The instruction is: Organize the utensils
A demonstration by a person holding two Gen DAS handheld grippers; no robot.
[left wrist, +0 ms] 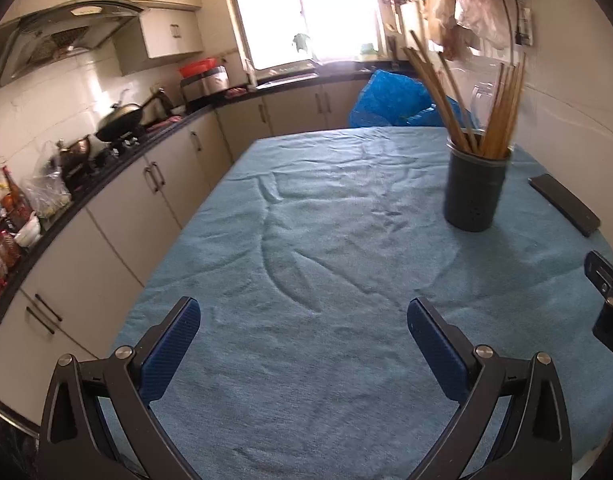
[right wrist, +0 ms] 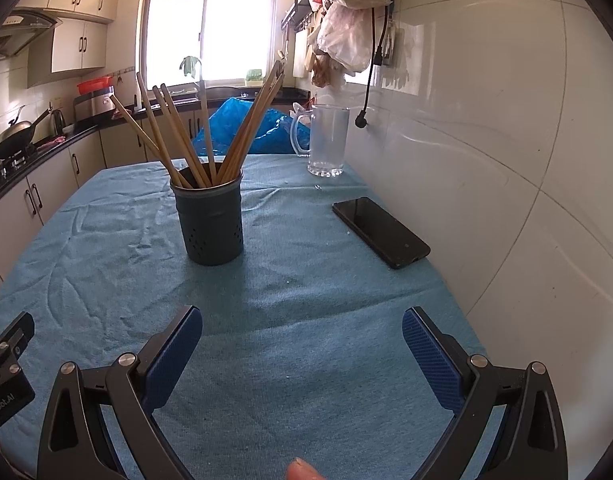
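Hovering with both tools empty over a surface where the chopsticks already stand in their holder.

Largest is the blue-towelled surface (right wrist: 306, 300), filling the lower frame in both views; on it, left of centre in the right wrist view, stands the dark utensil holder (right wrist: 210, 224) with wooden chopsticks (right wrist: 210, 136) fanned out of its top, a black phone (right wrist: 380, 232) at centre right and a clear glass pitcher (right wrist: 326, 140) near the wall above it. The left hand-held gripper (left wrist: 304, 320) and right hand-held gripper (right wrist: 302, 328) both sit spread wide at the bottom edge, holding nothing. No loose utensils show, so the task looks nearly done. The likely risk: a reach brushing the splayed sticks could tip the holder, or a wide swing could knock the pitcher.
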